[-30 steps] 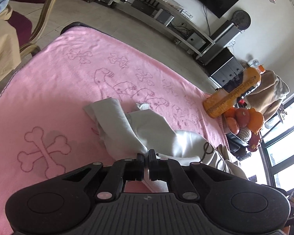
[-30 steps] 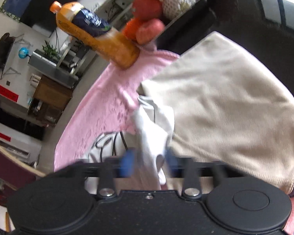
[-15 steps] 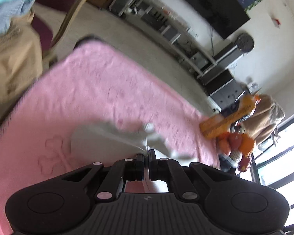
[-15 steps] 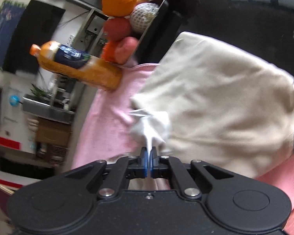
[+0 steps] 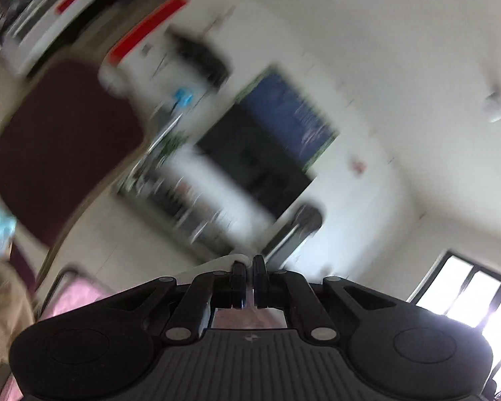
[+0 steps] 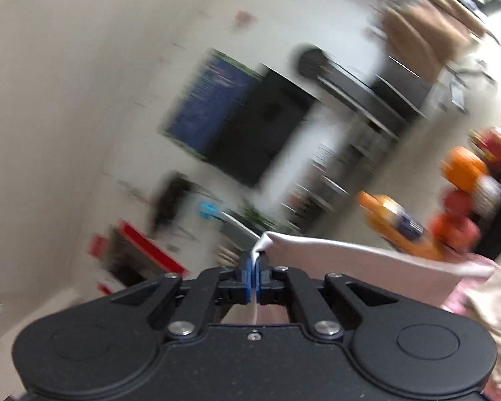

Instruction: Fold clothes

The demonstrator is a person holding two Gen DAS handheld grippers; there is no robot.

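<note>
Right wrist view: right tool (image 6: 254, 269) clamped on white garment (image 6: 357, 267), lifted taut. Left tool (image 5: 247, 277) pinches its other edge. Step: shaking out. Next: lay flat on pink blanket (image 5: 73, 295).

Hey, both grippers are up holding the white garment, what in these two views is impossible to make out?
- White garment: right wrist view shows one stretched edge; the rest hangs behind the right gripper.
- Left wrist view: only a white sliver shows at the left gripper; its body hides the rest.
- Fruit and orange bottle: motion blur smears details.
- Pink towel: mostly hidden.
</note>
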